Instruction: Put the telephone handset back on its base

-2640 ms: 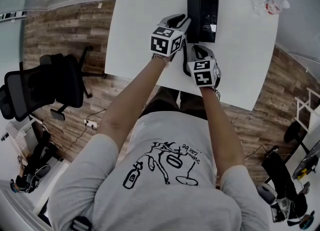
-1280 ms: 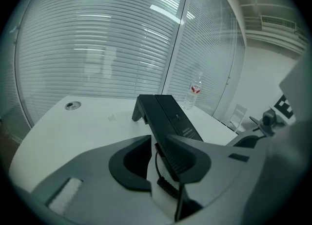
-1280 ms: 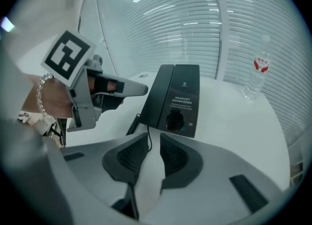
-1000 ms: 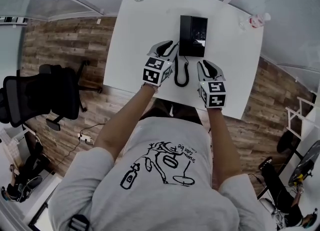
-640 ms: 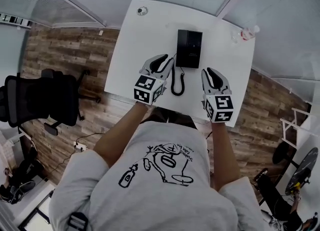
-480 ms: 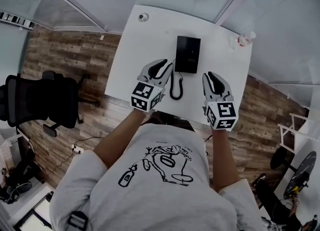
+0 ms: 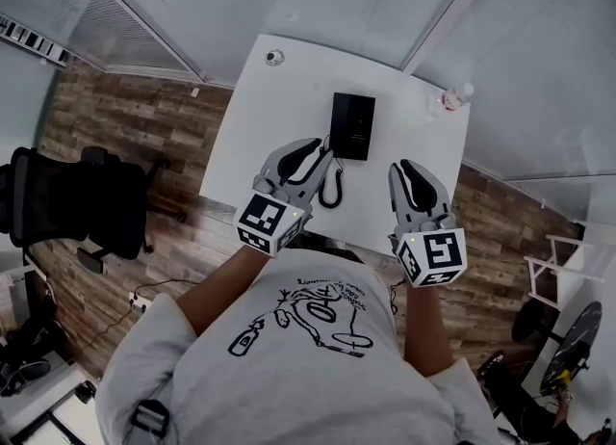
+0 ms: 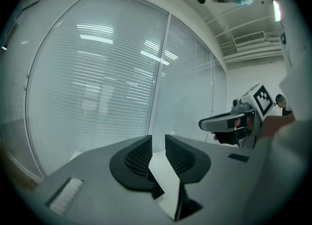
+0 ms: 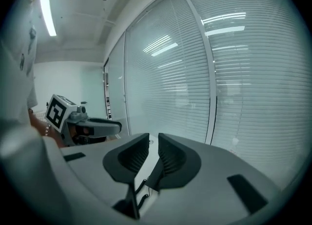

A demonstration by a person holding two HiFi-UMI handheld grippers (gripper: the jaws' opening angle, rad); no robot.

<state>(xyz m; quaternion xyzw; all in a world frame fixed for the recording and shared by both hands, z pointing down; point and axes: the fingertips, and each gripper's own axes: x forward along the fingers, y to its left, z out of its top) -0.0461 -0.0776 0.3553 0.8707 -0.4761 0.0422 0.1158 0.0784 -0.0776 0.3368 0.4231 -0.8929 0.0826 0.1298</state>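
Telephone (image 7: 352, 125) too small for detail, coiled cord (image 9: 142, 190) mostly behind right claw (image 9: 153, 139)

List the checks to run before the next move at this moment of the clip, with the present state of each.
1. Handset on its base: ok. In the head view they read as one black block, though it is too small to confirm full seating.
2. Left gripper empty: ok. The jaws stand narrowly apart with nothing between them.
3. Right gripper empty: ok. There is a narrow gap and nothing is held.
4. Coiled cord free of both grippers: ok. It lies on the table in front of the base.
5. Bottle clear of the phone: ok. It is at the far right corner.
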